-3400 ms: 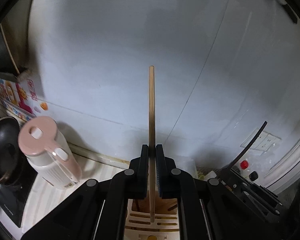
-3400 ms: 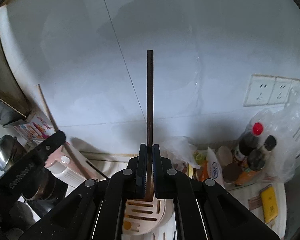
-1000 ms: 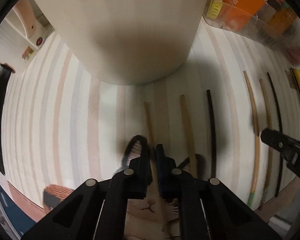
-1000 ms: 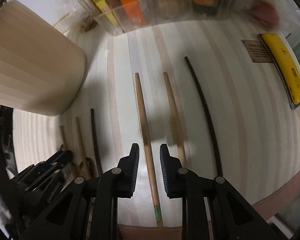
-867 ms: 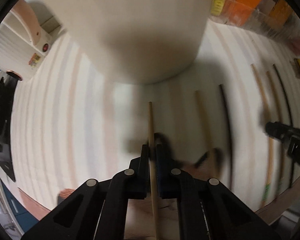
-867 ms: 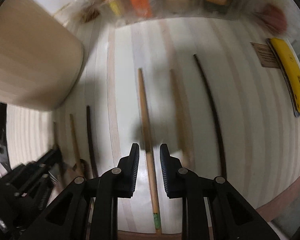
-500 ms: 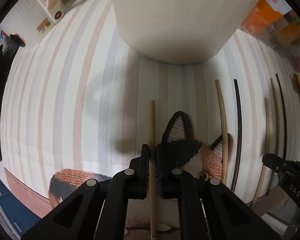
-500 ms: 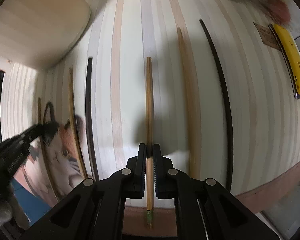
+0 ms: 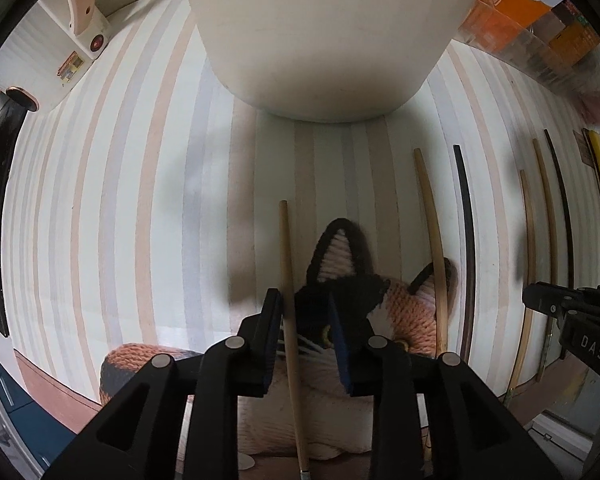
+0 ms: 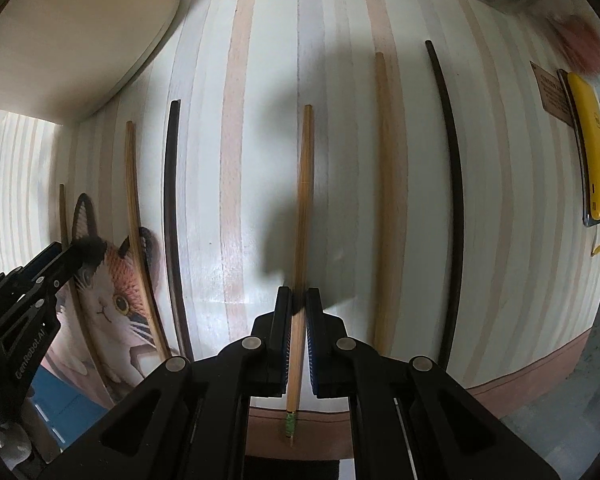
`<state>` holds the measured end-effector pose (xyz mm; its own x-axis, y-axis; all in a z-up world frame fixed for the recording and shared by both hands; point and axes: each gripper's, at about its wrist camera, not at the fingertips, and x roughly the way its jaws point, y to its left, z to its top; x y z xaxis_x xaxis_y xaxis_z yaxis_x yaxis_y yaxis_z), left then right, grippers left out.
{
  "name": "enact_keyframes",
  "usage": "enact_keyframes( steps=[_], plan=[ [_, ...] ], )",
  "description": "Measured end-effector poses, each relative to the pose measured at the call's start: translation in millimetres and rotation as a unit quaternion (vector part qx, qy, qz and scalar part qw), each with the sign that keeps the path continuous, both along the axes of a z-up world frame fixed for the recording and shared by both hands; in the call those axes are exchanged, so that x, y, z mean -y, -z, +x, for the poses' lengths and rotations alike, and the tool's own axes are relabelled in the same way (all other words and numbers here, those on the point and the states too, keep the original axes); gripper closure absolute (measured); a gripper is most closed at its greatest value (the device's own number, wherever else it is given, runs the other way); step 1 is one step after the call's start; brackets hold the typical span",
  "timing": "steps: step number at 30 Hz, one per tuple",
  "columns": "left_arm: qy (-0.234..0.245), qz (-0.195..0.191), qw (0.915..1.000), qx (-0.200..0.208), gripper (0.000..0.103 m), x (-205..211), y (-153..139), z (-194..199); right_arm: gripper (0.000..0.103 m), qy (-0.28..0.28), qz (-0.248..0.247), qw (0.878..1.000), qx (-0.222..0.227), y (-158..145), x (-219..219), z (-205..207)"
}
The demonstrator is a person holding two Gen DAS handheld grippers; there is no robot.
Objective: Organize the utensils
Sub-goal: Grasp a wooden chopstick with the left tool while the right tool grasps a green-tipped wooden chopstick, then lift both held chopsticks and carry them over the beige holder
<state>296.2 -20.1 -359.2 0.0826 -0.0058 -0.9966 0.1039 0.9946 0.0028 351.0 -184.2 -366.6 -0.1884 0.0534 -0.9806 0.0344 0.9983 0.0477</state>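
Several chopsticks lie in a row on the striped counter. My left gripper [image 9: 304, 312] is open over a light wooden chopstick [image 9: 287, 256] that lies between its jaws, next to the left one, on the knitted cat coaster [image 9: 400, 304]. My right gripper [image 10: 299, 304] has its jaws narrowly set on both sides of a tan chopstick with a green tip [image 10: 302, 216], which lies on the counter. The wooden utensil holder [image 9: 324, 36] stands just beyond the left gripper.
More chopsticks lie alongside: a tan one [image 10: 384, 184] and a dark one [image 10: 452, 184] to the right, a dark one [image 10: 171, 208] and a tan one [image 10: 134, 200] to the left. A yellow phone [image 10: 592, 152] lies far right. A clear bin of packets [image 9: 540, 24] stands at the back. The counter edge is near.
My left gripper has opened and let go of the light chopstick, which now rests on the cat coaster. My right gripper's jaws stand a little wider around the green-tipped chopstick.
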Motion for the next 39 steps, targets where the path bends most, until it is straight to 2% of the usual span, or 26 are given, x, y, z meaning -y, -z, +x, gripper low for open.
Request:
enact_keyframes(
  steps=[7,9,10,11,17,28,39],
  plan=[
    [0.003,0.011,0.9999,-0.001,0.08,35,6,5,0.095,-0.015,-0.008,1.0,-0.002,3,2,8],
    [0.001,0.01,0.9999,-0.002,0.082,38,5,9,0.095,-0.019,-0.016,1.0,0.001,6,-10,4],
    [-0.003,0.01,0.9999,-0.001,0.087,37,4,11,0.095,-0.019,-0.019,1.0,0.003,6,-15,1],
    [-0.007,0.012,0.9999,0.003,0.099,37,4,12,0.095,-0.017,-0.021,1.0,0.007,5,-17,-1],
    [-0.023,0.032,0.9986,0.036,0.099,17,-16,12,0.096,0.009,-0.015,0.999,0.047,0,-21,-17],
    [-0.056,0.022,0.9905,0.124,0.099,-5,-86,-1,0.096,0.025,0.003,0.985,0.168,-67,-27,-25],
    [-0.075,-0.007,0.9758,0.205,0.099,-34,-154,-4,0.096,0.04,0.029,0.967,0.25,-131,-13,-13]
  ],
)
